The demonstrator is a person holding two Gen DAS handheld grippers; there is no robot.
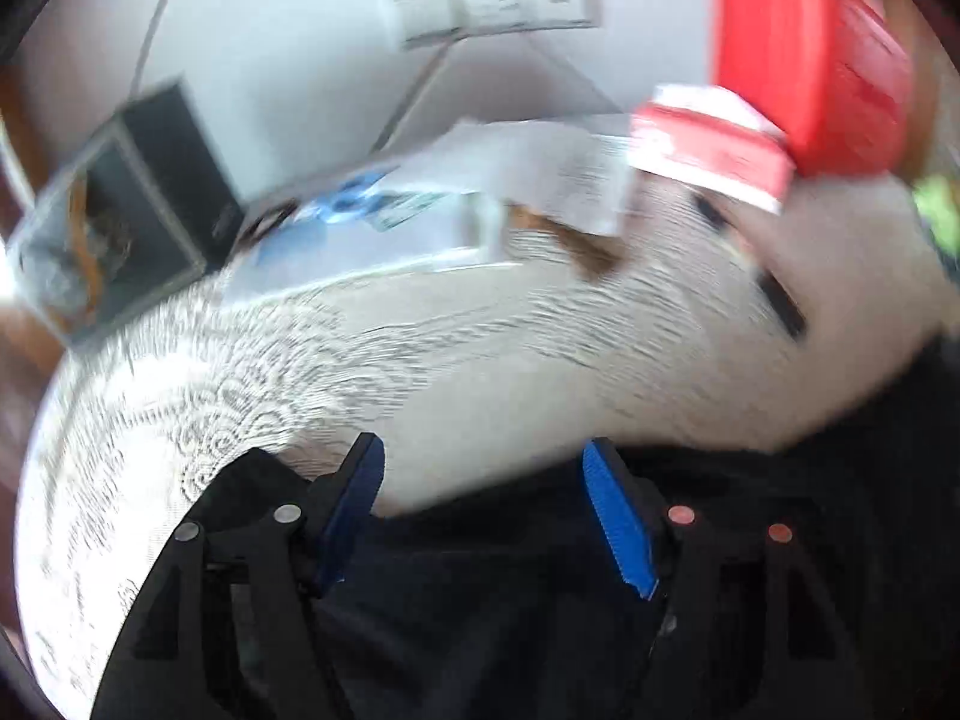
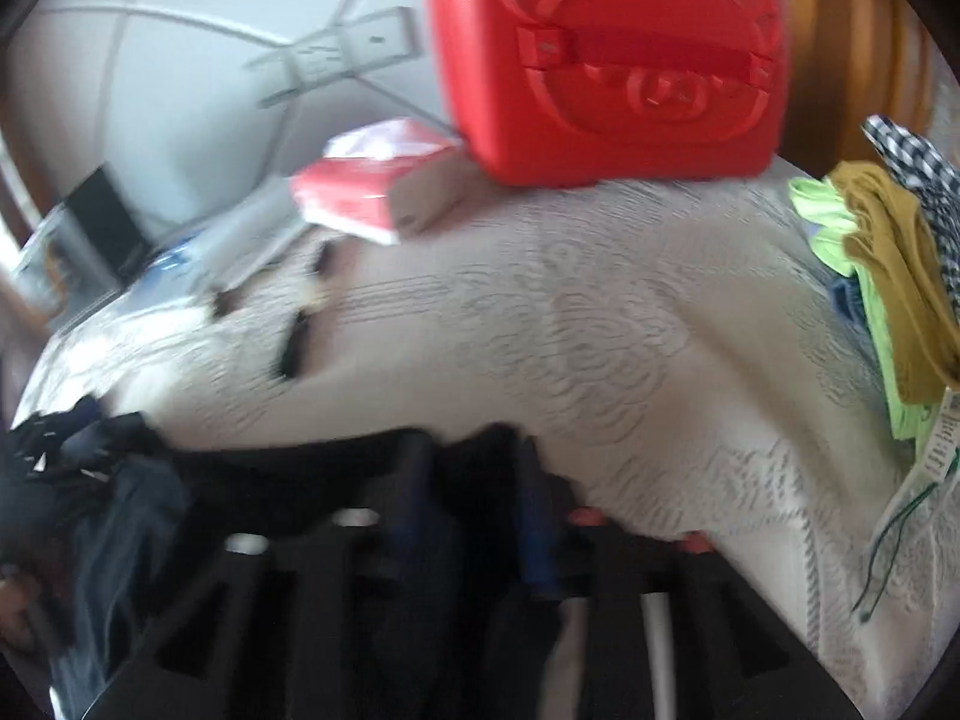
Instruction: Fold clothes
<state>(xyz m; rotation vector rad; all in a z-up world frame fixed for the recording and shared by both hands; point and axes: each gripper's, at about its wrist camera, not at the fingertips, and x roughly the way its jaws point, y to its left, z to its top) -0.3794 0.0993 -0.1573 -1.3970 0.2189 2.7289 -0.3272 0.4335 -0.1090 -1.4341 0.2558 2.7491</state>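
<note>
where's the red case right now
The red case stands at the far edge of the white tablecloth, top centre in the right wrist view, with the red tissue pack just to its left.

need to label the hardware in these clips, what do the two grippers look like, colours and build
The left gripper has black angular linkage arms with triangular cut-outs, bright blue fingers with a ribbed inner face, and round pivot studs: silvery on one side, reddish on the other. The right gripper looks like the same black-and-blue build, but motion blur hides its detail. No cables or sleeves show.

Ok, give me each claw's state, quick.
Left claw: open, empty, over the black garment.
Right claw: shut on black garment.
</note>
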